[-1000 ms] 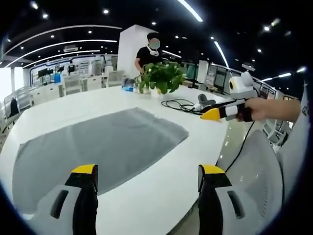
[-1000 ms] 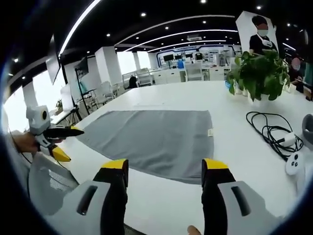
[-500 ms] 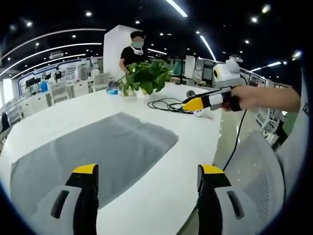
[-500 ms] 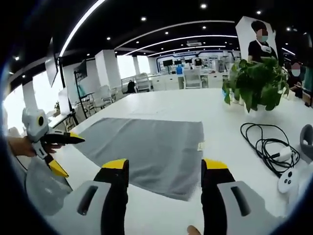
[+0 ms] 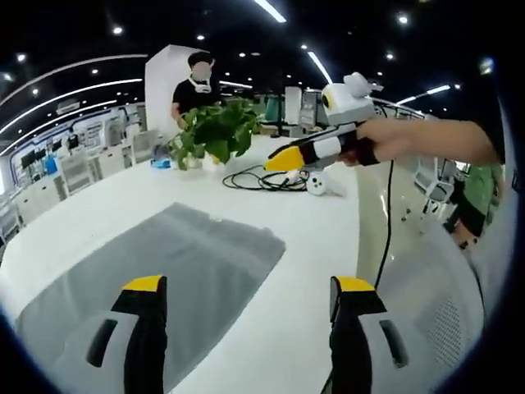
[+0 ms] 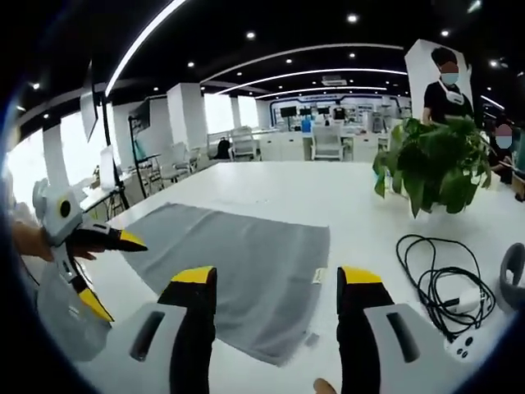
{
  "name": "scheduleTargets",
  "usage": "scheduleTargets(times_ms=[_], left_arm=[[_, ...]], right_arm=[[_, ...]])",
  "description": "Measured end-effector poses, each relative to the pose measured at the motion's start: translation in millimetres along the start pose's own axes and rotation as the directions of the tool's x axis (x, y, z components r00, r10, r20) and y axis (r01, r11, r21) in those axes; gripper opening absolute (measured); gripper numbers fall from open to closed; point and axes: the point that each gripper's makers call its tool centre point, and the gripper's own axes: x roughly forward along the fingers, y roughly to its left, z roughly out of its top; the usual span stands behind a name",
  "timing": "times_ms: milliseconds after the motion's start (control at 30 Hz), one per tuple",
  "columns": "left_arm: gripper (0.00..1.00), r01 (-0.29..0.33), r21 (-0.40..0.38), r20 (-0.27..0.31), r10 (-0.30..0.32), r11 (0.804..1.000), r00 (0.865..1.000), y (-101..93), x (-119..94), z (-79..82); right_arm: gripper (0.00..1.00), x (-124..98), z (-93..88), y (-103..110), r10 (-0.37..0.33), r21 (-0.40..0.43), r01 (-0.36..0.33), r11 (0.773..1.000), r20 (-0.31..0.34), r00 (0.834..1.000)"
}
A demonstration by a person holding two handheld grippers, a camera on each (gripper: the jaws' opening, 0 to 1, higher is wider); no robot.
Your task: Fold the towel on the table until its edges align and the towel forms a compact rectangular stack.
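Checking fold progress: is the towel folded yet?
No, the towel lies spread flat in one layer on the table.

A plain grey towel (image 5: 164,275) (image 6: 238,263) with a small pale tag at one edge is seen on a glossy white bench (image 5: 320,222) (image 6: 328,193). The left gripper (image 5: 246,345) and the right gripper (image 6: 275,336) are bodied in light grey, and their fingers (image 5: 143,328) (image 6: 193,324) are black with yellow tips. A green-leaved plant (image 5: 209,131) (image 6: 435,164), a coiled black cable (image 5: 258,176) (image 6: 435,275) and a white controller (image 5: 318,185) (image 6: 467,341) are shown beyond.
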Motion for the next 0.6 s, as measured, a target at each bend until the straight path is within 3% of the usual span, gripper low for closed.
scheduleTargets(times_ms=[267,433,600], left_arm=[[0.80,0.045,0.031,0.026,-0.045,0.999,0.999,2.3,29.0,24.3],[0.79,0.045,0.042,0.042,-0.047,0.998,0.998,7.3,49.9,40.0],[0.78,0.060,0.059,0.024,-0.061,0.996,0.998,5.6,76.2,44.3]], right_arm=[[0.58,18.4,34.4,-11.8,0.040,0.024,-0.041,0.999,0.063,0.997],[0.58,35.5,45.8,-23.7,0.052,0.005,-0.053,0.999,0.069,0.996],[0.54,55.3,53.2,-32.5,0.067,-0.014,-0.067,0.998,0.077,0.995]])
